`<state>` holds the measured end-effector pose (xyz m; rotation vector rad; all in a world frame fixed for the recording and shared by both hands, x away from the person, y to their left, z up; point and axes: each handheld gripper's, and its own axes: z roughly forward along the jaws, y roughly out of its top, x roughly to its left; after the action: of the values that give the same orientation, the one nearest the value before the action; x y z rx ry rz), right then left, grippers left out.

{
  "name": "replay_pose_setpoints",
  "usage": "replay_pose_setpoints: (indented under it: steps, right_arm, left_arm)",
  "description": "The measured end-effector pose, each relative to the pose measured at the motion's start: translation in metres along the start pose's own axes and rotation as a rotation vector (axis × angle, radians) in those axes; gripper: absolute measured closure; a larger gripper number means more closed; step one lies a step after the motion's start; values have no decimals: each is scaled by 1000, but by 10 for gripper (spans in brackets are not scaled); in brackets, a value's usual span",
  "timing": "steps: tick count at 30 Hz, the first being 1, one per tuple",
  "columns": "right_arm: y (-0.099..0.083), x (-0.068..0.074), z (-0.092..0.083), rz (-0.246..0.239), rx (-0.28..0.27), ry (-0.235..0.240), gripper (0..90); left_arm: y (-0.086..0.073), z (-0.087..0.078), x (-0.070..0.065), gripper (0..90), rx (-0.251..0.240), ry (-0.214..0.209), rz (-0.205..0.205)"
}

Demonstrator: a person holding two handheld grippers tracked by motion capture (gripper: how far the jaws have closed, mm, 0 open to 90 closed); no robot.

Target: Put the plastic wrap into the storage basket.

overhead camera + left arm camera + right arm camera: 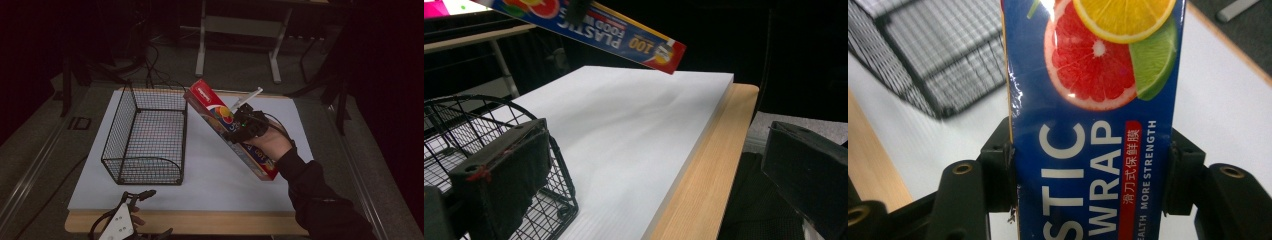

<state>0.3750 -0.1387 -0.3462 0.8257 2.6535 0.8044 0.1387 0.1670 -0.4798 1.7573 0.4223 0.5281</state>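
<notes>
One long blue-and-red cardboard plastic-wrap box (231,128) was clamped by the right hand-held gripper (245,126), raised beside the black wire basket (145,135); the left hand-held gripper (131,202) was held apart, empty.

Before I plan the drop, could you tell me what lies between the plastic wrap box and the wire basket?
Nothing: the high view shows bare white board between plastic wrap box and wire basket.
</notes>
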Motion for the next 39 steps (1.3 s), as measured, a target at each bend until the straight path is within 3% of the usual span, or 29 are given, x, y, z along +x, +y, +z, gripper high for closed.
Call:
replay_pose_setpoints:
  steps: [9, 18, 25, 28, 35, 39]
  right_arm:
    - [35, 13, -10, 33, -134, -44, 398]
    - [69, 27, -16, 77, -217, -74, 399]
    - [95, 37, -8, 106, -289, -57, 398]
    - [107, 44, -2, 103, -307, -26, 398]
    - [134, 60, 10, 119, -344, -45, 399]
    - [147, 66, 19, 163, -367, -55, 399]
  left_arm:
    - [0, 0, 0, 1, 0, 0, -2]
    - [0, 0, 0, 1, 2, -2, 2]
    - [-1, -1, 1, 1, 1, -5, 3]
    - [-1, -1, 1, 1, 0, -8, 3]
    - [-1, -1, 0, 1, -3, -15, -1]
    - [-1, -1, 0, 1, -6, -19, -5]
